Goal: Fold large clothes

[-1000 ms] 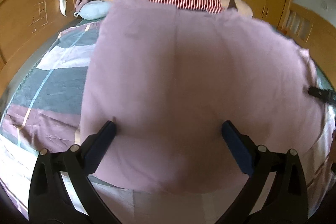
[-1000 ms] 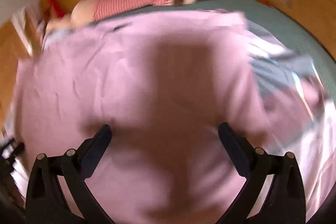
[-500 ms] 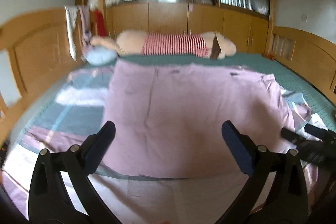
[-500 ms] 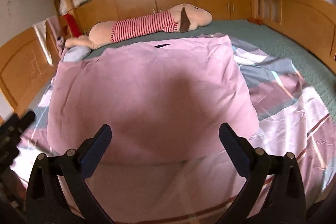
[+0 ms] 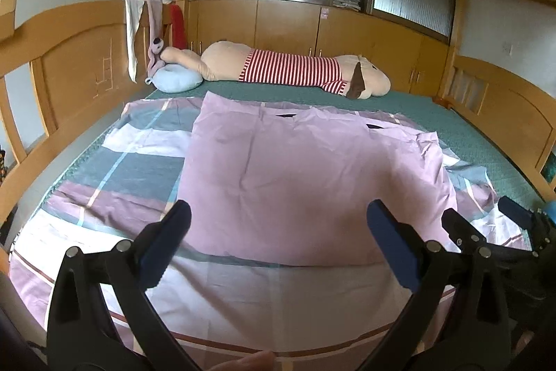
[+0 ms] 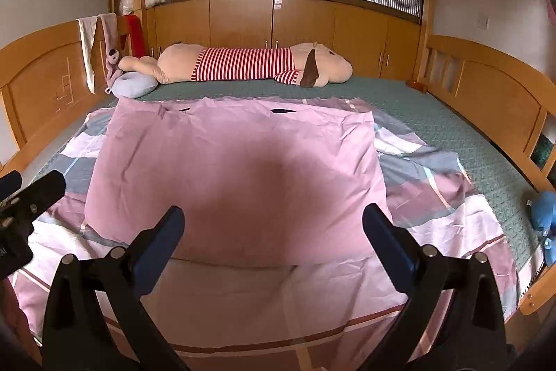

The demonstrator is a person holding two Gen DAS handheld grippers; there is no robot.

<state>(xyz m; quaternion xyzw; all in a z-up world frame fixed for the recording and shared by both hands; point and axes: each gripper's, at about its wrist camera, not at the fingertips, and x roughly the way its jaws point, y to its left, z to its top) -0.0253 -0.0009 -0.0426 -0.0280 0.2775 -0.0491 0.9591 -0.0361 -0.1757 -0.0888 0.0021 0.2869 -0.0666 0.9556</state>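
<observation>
A large plain pink cloth (image 5: 305,176) lies flat on the bed, folded into a rough rectangle; it also shows in the right wrist view (image 6: 239,169). My left gripper (image 5: 278,242) is open and empty, held back above the cloth's near edge. My right gripper (image 6: 272,242) is open and empty, also above the near edge. The right gripper shows at the right side of the left wrist view (image 5: 486,232), and the left gripper at the left side of the right wrist view (image 6: 24,197).
The cloth rests on a checked pink, grey and white bedsheet (image 5: 114,176) over a green mattress (image 6: 434,113). A long plush dog in a striped shirt (image 6: 250,63) and a blue pillow (image 5: 177,80) lie at the far side. Wooden bed rails (image 6: 486,82) stand left and right. A blue toy (image 6: 544,211) sits at the right edge.
Both grippers have pulled back and up from the cloth, which now lies flat and farther away. Both stay open and empty.
</observation>
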